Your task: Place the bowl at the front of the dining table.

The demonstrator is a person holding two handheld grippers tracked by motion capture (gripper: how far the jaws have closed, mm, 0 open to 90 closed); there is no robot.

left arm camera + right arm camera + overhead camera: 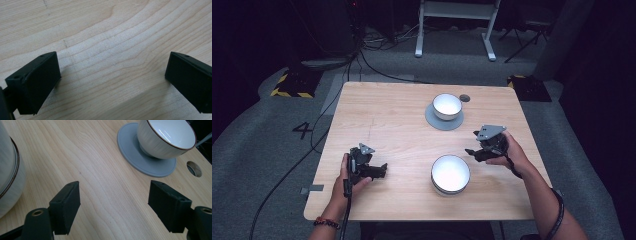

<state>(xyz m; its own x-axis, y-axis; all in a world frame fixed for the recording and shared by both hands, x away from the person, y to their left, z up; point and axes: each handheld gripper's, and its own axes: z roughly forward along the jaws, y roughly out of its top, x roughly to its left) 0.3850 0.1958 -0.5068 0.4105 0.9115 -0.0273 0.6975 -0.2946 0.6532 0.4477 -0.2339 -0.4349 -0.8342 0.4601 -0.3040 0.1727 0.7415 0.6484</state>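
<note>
Two bowls are present: the near bowl (pixel 450 173) sits just left of the right gripper (pixel 471 151), whose jaws stand wide and empty, while the equally wide left gripper (pixel 383 171) lies farther away.

Bright lit table (pixel 402 125), dark surroundings — bowl interiors glare, close views slightly soft
</note>
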